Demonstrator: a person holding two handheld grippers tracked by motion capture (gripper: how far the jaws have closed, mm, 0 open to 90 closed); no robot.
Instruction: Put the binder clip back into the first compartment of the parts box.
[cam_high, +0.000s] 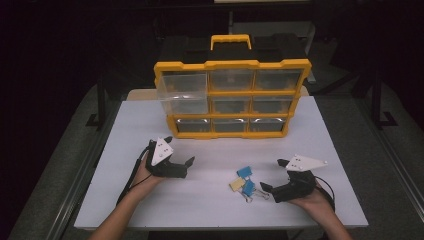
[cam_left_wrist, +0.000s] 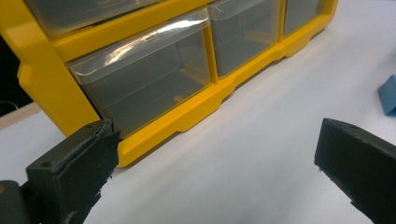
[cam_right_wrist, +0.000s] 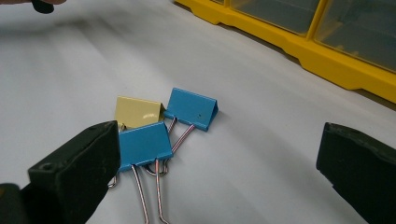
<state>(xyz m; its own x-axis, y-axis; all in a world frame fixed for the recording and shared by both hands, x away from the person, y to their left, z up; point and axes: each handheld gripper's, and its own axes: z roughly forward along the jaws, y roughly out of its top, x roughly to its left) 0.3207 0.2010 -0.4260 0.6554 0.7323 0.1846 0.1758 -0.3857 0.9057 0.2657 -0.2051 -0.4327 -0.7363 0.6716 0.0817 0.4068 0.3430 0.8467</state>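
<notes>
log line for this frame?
left tool: open, idle | right tool: open, beside binder clips | clips: three, on table | organizer: top-left drawer out

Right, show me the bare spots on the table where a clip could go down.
Free: the white table between the left gripper and the binder clips, and the strip between the yellow organizer and both grippers. Crowded: around the clips, where the right gripper sits open just beside them.

High view looks down the table (cam_high: 210, 200); both gripper views skim low, sharing the organizer (cam_high: 232, 97).
</notes>
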